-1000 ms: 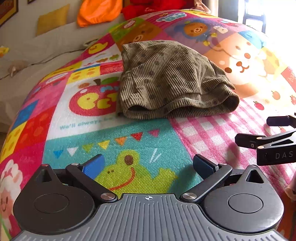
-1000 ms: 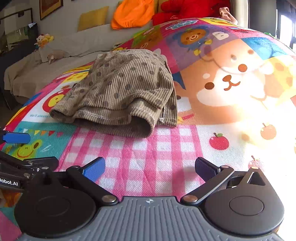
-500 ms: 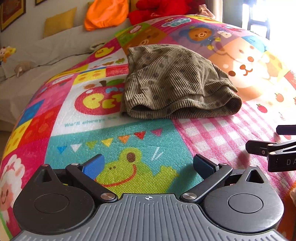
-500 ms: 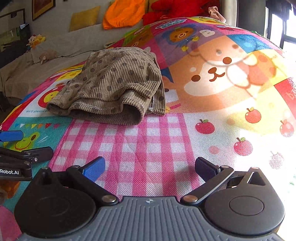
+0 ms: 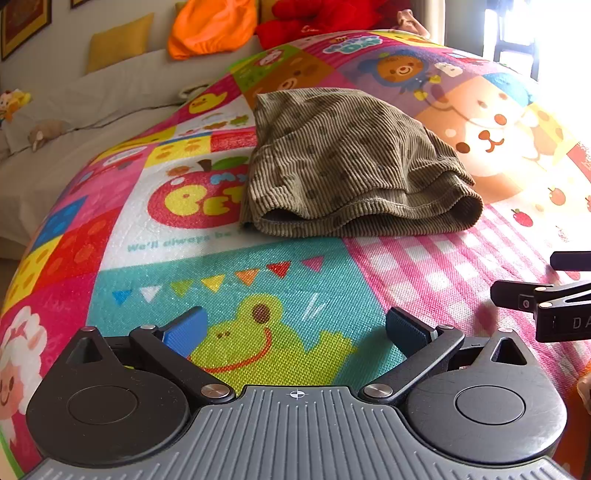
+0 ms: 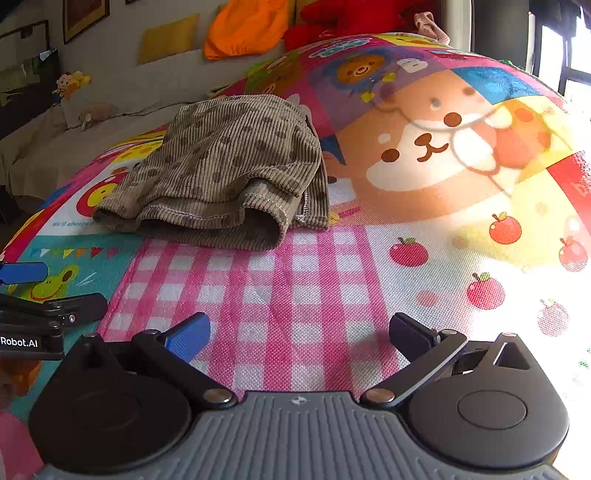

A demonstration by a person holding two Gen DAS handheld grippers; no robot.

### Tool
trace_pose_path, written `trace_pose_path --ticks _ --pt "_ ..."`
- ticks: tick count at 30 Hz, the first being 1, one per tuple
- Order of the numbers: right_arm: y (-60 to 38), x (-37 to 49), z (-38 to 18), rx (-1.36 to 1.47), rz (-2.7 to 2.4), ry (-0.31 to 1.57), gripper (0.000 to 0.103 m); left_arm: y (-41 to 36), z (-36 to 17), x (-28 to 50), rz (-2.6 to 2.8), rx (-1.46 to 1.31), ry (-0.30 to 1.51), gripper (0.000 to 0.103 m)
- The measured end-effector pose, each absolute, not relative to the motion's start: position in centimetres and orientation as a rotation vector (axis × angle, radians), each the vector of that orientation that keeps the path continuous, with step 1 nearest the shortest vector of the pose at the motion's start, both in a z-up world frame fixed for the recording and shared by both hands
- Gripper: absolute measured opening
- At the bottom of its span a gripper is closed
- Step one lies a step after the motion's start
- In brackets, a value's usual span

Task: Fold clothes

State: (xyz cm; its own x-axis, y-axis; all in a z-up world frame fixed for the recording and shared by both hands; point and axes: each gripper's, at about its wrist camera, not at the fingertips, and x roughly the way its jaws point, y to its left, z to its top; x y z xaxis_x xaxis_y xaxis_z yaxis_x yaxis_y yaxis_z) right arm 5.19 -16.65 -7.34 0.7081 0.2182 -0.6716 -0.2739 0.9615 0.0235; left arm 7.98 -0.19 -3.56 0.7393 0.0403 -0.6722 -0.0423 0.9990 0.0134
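Observation:
A folded brown corduroy garment with dark dots lies on the colourful play mat; it also shows in the right wrist view. My left gripper is open and empty, low over the frog picture, well short of the garment. My right gripper is open and empty over the pink checked patch, also short of the garment. Each gripper appears at the edge of the other's view: the right one in the left wrist view, the left one in the right wrist view.
A grey sofa stands behind the mat with a yellow cushion, an orange cloth and a red plush toy. Strong sunlight falls on the mat's right side.
Both grippers have drawn slightly back and shifted from the garment, which looks a little farther. The garment has not moved. Both jaws stay open.

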Motion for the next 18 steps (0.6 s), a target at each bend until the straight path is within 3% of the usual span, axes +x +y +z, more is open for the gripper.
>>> trace_pose_path --ticks 18 --pt "-16.57 5.4 -7.37 -0.084 0.275 0.743 0.103 -0.14 -3.54 8.07 0.045 -0.004 0.737 0.103"
